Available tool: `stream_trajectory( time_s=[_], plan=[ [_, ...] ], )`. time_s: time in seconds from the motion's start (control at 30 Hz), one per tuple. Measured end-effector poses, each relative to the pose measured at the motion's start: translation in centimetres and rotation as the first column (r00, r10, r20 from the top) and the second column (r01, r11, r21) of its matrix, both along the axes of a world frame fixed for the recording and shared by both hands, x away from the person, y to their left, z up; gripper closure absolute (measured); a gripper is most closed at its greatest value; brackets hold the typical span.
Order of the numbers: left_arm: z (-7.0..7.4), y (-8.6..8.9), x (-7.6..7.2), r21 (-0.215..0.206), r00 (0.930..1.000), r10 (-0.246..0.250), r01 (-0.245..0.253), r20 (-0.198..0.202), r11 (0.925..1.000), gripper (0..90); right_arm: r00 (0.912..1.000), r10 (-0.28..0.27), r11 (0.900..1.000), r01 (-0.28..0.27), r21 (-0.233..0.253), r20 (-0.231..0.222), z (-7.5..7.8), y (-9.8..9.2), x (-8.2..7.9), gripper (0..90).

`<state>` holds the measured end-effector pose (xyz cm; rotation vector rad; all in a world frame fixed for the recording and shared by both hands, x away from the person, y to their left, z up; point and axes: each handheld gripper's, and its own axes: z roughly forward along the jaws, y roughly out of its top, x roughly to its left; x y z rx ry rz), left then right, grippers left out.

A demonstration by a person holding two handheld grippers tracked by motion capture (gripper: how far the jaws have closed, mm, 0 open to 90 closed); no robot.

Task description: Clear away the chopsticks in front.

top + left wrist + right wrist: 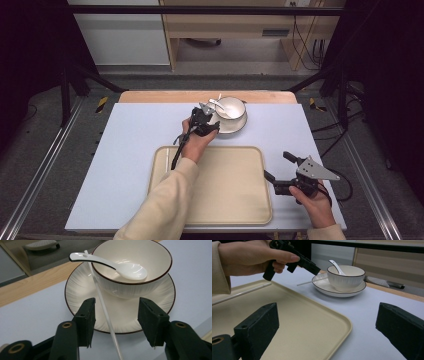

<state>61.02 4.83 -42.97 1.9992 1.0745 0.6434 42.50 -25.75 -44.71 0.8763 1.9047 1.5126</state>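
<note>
The left gripper [116, 322] hovered with its jaws wide apart over the near rim of the saucer [80, 287], a white chopstick [106, 315] lying between them untouched. The bowl [132, 287] sat on the saucer at twelve o'clock, a ceramic spoon [125, 268] resting inside. The right gripper [280, 172] gaped wide at the tray's [220, 200] three o'clock edge.

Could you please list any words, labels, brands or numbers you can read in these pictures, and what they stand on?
None can be read: the bowl, spoon, plate, tray and both grippers carry no visible text. A dark label on the far cabinet is too small to read.
</note>
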Motion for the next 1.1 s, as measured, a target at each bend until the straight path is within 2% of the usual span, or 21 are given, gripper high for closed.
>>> stream_trajectory(
  time_s=[0.07, 0.33, 0.47, 0.6, 1.1],
  plan=[
    [-0.2, -0.1, 0.4, 0.016, 0.9998, 0.019, -0.019, -0.006, 0.9997, 53.8, 1.0000, -0.004, 1.000, 0.004, 0.000, -0.003, 0.0, -0.1, 0.0, 5.1],
    [-1.2, -0.4, 1.7, 0.027, 0.9967, 0.057, -0.056, -0.057, 0.9981, 61.6, 0.9999, -0.009, 1.000, 0.009, 0.005, -0.008, -0.1, -0.3, 0.1, 5.1],
    [-2.0, -0.4, 2.2, 0.009, 0.9950, 0.069, -0.069, -0.072, 0.9976, 66.3, 0.9999, -0.009, 1.000, 0.009, 0.004, -0.012, -0.1, -0.3, 0.1, 5.1],
    [-2.3, -0.4, 2.4, -0.003, 0.9932, 0.086, -0.086, -0.079, 0.9963, 70.4, 0.9999, -0.010, 1.000, 0.010, 0.005, -0.012, -0.1, -0.3, 0.0, 5.1],
    [-2.5, -0.3, 2.6, -0.006, 0.9923, 0.100, -0.101, -0.073, 0.9949, 82.4, 0.9998, -0.014, 1.000, 0.014, 0.005, -0.013, -0.1, -0.4, 0.1, 5.3]
  ],
)
